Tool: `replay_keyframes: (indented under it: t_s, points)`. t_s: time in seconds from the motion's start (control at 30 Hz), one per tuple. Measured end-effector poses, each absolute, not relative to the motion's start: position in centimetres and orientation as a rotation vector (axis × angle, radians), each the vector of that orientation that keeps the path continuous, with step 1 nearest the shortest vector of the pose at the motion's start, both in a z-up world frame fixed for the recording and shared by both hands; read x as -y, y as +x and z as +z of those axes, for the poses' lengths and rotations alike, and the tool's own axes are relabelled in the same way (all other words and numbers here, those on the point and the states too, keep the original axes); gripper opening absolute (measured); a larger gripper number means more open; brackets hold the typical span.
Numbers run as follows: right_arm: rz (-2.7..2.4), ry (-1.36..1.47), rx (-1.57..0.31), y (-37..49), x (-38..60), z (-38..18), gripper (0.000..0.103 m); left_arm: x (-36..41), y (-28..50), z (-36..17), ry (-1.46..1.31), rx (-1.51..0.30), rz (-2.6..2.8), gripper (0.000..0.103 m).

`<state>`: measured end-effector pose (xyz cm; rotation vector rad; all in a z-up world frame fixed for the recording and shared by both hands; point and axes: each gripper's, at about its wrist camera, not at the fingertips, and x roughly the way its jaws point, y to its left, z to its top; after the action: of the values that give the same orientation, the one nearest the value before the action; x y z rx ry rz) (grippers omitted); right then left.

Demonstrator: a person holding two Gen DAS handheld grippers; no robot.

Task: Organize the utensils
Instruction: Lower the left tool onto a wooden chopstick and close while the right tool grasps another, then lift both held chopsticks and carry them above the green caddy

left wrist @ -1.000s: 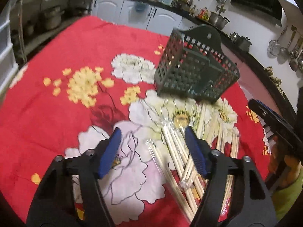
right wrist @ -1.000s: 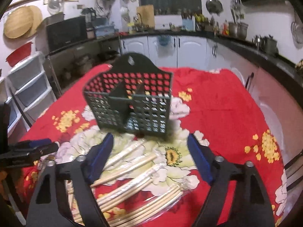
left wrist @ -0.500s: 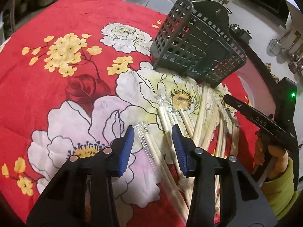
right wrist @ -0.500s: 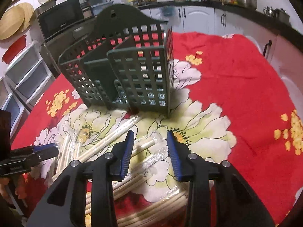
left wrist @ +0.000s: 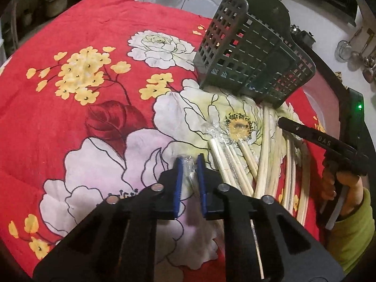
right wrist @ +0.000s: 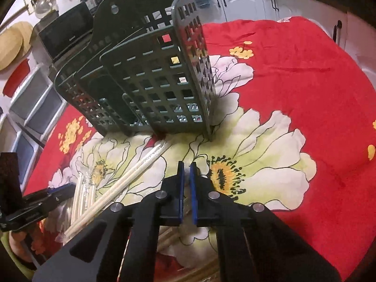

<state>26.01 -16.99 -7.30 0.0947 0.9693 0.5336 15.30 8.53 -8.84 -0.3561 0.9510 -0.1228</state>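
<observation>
In the left wrist view, the left gripper (left wrist: 189,162) has just closed its blue fingers (left wrist: 178,178) on the clear-wrapped end of one pair of chopsticks (left wrist: 190,176) lying on the table (left wrist: 70,117), which has a red flowered cloth. More wrapped chopsticks, the pile (left wrist: 265,164), lie just to the right, spread like a fan in front of the green basket (left wrist: 253,63). This view also shows the right gripper (left wrist: 317,136) from the side, and the hand (left wrist: 338,185) and green sleeve (left wrist: 354,230) holding it.

In the right wrist view, the right gripper (right wrist: 186,166) has also just closed; its fingers (right wrist: 180,188) stand almost together, with something clear and thin between them, too blurred to name. Only here the basket's (right wrist: 150,80) inner dividers are seen. It stands upright just behind the chopsticks (right wrist: 131,178). The left gripper (right wrist: 54,195) appears at the left edge.
</observation>
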Motion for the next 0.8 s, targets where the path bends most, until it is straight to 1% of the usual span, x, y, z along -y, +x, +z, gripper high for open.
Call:
replay_keyframes:
  t_s: [0.13, 0.27, 0.63, 0.8]
  points:
    - [0.547, 0.107, -0.946, 25.7, 16.9, -6.7, 0.003, -9.2, 15.4, -8.8, -0.388, -0.949, -0.149, 0.004]
    - [0.556, 0.122, -0.890, 24.9, 17.3, -4.8, 0.003, -9.8, 15.2, -7.6, -0.408, -0.915, -0.165, 0.003]
    - [0.606, 0.079, -0.695, 21.6, 17.1, 2.0, 0.002, -9.7, 15.1, 0.2, -0.339, -0.738, -0.208, 0.003]
    - [0.625, 0.036, -0.610, 19.9, 17.0, 4.8, 0.002, -8.5, 15.3, 2.7, -0.309, -0.684, -0.247, 0.003]
